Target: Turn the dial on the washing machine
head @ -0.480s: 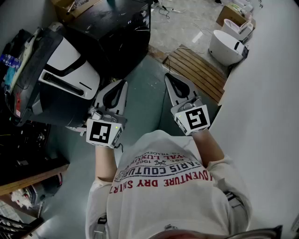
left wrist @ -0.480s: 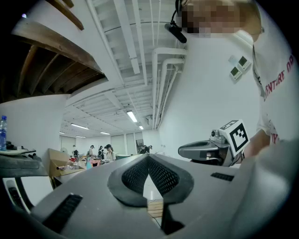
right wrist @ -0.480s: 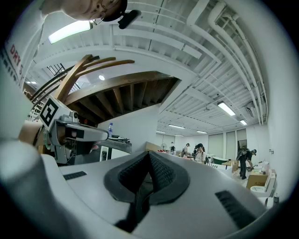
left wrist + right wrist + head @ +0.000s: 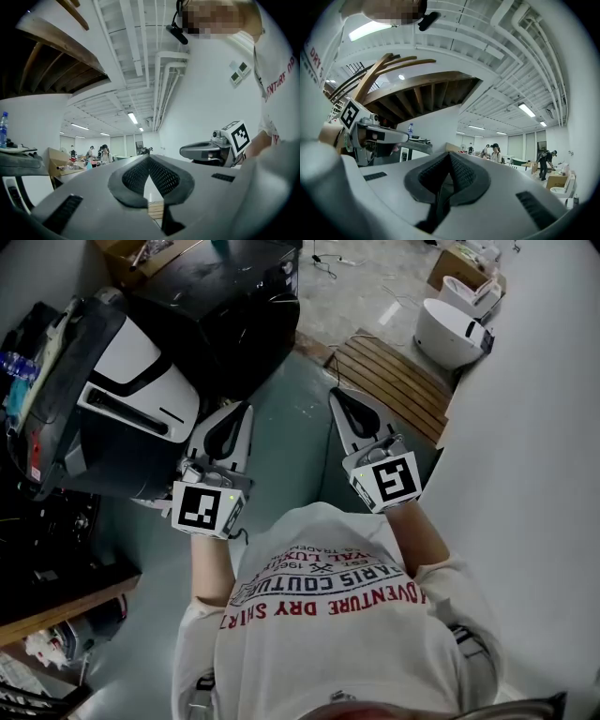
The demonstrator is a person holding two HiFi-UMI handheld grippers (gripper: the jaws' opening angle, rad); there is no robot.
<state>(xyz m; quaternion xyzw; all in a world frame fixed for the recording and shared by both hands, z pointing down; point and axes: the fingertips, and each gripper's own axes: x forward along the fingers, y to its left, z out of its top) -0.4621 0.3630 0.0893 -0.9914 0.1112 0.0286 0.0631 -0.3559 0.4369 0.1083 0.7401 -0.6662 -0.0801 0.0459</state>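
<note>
While the person holds both tools up in front of a white T-shirt with red and dark print (image 4: 328,615), neither one has anything in its grasp. The grey left gripper with the square-marker cube (image 4: 242,414) has its jaws pressed together at the tips, with nothing between the ribbed black pads. The matching right gripper (image 4: 337,396) is closed the same way and is also empty. They sit side by side, a little apart, with their tips angled forward over the pale green floor (image 4: 291,427).

The large black-and-white washing machine with a slanted white top panel (image 4: 122,381) stands to the left of the left gripper. That gripper's tips are clear of it, and its dial cannot be made out in any view.

Ahead of the right gripper lies a slatted brown wooden platform (image 4: 394,381). A rounded white ceramic fixture (image 4: 448,334) sits beyond that. A black boxy cabinet (image 4: 225,306) stands behind the washing machine.
</note>
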